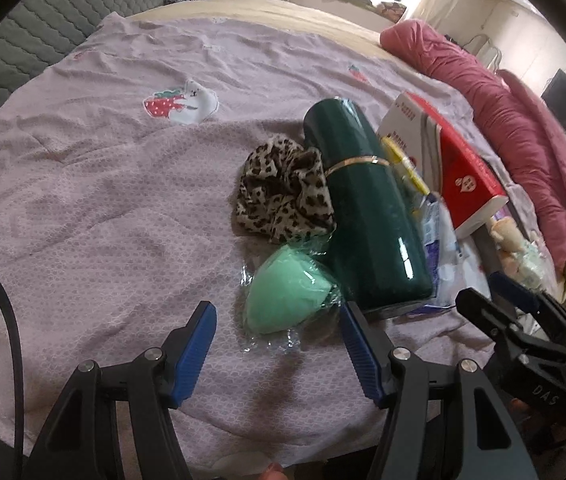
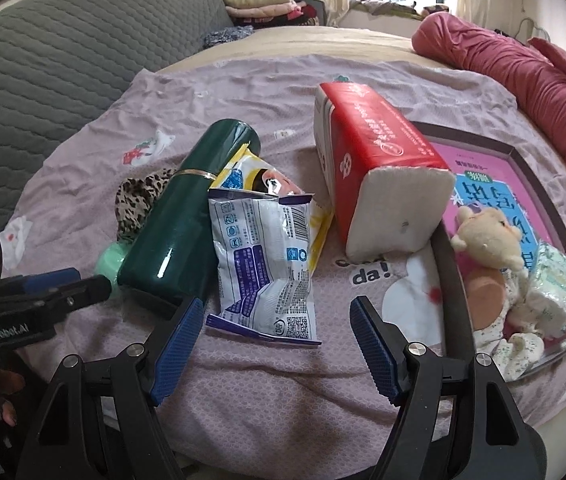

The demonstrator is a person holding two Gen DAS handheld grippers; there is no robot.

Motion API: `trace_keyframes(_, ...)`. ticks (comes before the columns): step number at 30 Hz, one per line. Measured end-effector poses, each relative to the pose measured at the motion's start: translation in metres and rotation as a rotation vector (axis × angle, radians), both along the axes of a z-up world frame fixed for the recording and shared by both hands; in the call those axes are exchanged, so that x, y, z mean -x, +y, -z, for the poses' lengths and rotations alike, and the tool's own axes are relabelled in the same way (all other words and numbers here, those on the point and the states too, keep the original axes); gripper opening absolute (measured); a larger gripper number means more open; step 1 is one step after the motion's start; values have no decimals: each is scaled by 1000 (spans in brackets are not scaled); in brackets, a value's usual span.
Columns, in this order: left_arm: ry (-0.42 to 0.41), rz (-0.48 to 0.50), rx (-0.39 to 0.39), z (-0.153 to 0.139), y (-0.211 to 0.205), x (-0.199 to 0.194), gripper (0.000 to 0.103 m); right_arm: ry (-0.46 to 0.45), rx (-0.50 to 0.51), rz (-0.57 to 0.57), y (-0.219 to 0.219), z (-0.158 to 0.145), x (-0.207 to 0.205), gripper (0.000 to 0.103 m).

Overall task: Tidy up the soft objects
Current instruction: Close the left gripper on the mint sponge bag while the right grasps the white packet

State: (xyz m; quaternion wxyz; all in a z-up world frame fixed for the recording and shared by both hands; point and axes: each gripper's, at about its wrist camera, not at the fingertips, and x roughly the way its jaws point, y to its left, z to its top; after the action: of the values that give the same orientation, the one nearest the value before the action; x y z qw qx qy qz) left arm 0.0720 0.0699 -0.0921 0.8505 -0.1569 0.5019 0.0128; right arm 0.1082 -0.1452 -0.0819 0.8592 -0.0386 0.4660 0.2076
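A mint green sponge point(image 1: 289, 300) in clear wrap lies on the bed just ahead of my open, empty left gripper point(image 1: 277, 312). A leopard-print scrunchie point(image 1: 283, 192) lies behind it, beside a dark green flask point(image 1: 363, 208). In the right wrist view my right gripper point(image 2: 275, 312) is open and empty over a white snack packet point(image 2: 267, 264). A red tissue pack point(image 2: 379, 164) leans on a dark tray point(image 2: 453, 272) that holds a plush bear point(image 2: 491, 240) and a small tissue packet point(image 2: 551, 284). The flask point(image 2: 183, 216), scrunchie point(image 2: 139, 200) and sponge point(image 2: 109, 260) show at the left.
A lilac sheet with strawberry prints point(image 1: 123, 200) covers the bed. A rolled pink quilt point(image 2: 523, 72) lies along the right edge. A grey quilted headboard point(image 2: 63, 48) stands at the left. Folded clothes point(image 2: 263, 4) are stacked at the far end.
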Motion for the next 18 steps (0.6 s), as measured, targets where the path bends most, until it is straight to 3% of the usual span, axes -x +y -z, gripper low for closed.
trace_keyframes(18,16,-12,29,11,3,-8,64,58,22,12,14,35,-30,77)
